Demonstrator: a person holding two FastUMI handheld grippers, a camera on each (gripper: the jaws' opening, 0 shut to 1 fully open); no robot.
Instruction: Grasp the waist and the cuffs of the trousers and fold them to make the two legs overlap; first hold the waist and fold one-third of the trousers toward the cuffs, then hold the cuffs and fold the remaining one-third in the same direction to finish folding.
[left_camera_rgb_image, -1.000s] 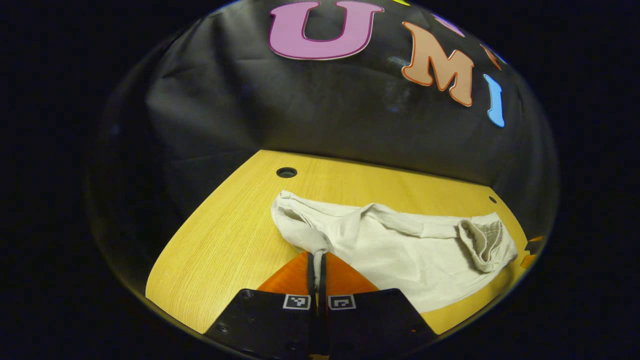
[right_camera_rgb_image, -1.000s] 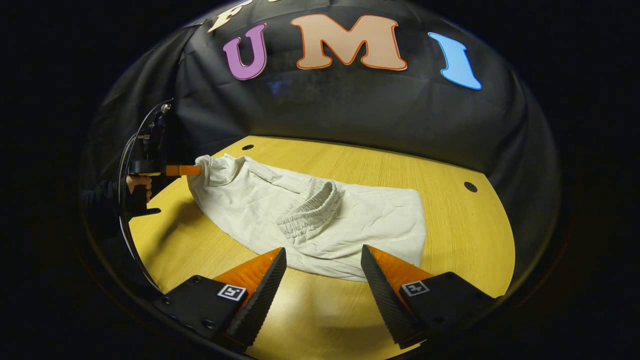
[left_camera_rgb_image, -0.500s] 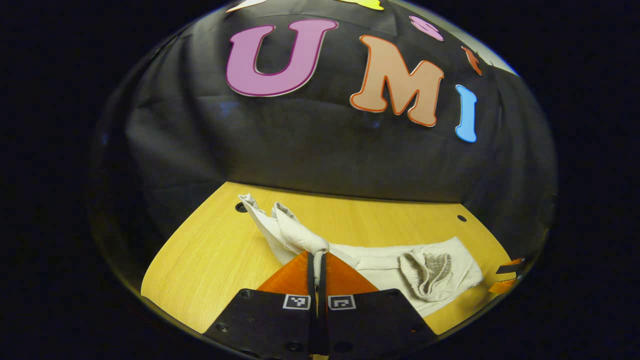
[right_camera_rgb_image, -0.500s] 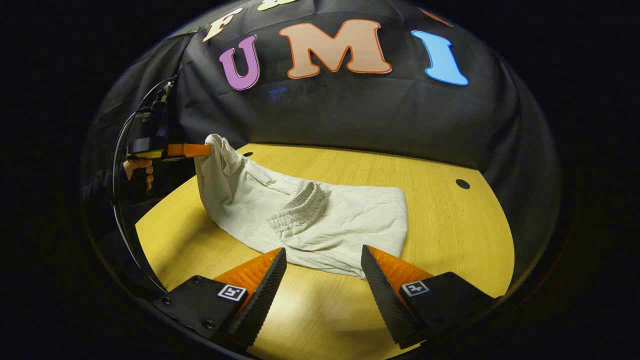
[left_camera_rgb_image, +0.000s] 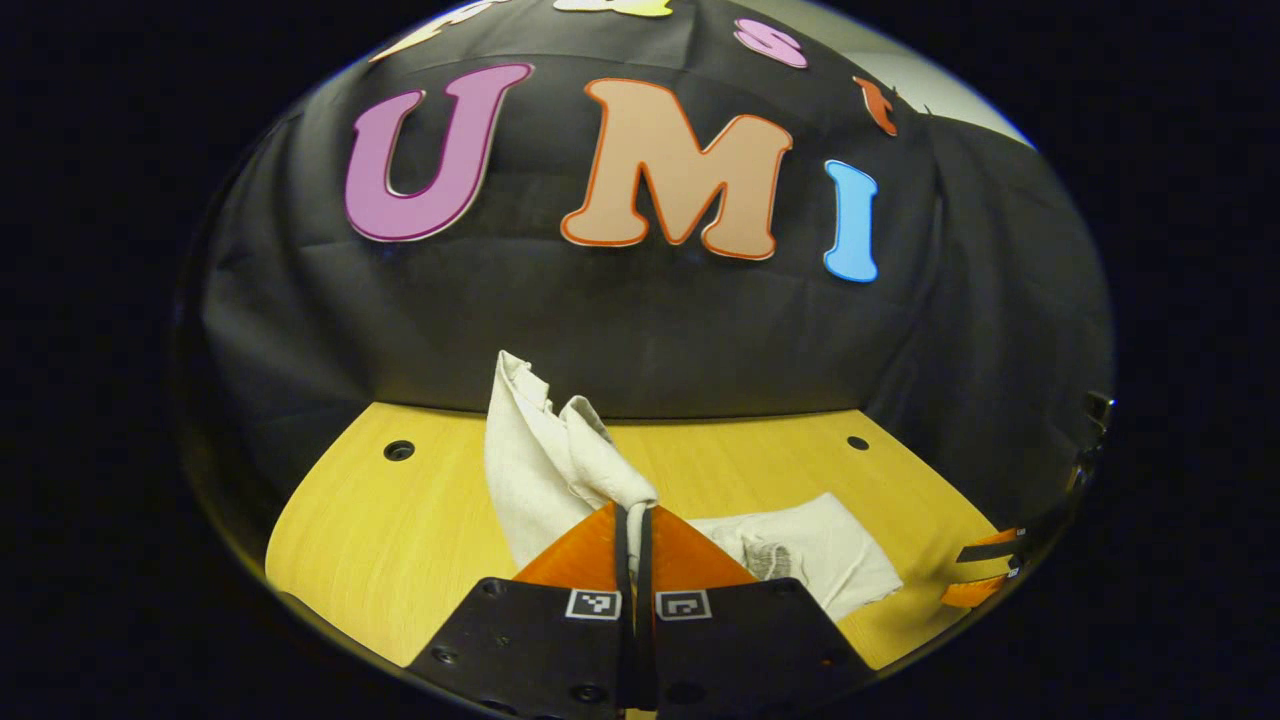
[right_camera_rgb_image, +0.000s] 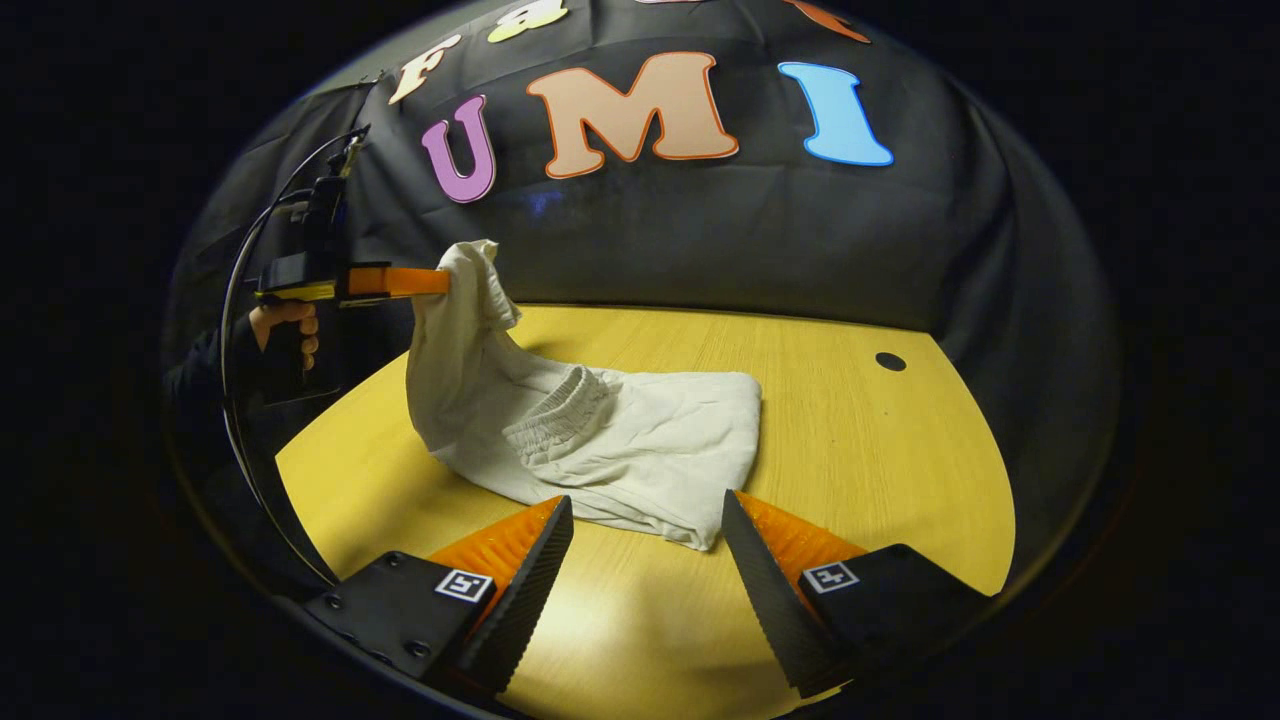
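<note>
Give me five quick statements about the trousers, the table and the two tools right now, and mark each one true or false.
1. The left tool is shut on one end of the trousers and holds that end up off the table. True.
2. The right tool grips the trousers. False: its fingers stand apart, nothing between them, near the cloth's front edge.
3. The elastic waistband lies folded on top of the cloth. True.
4. The trousers hang wholly in the air. False: most of the cloth rests on the table.
5. A hand holds the left tool's grip. True.
</note>
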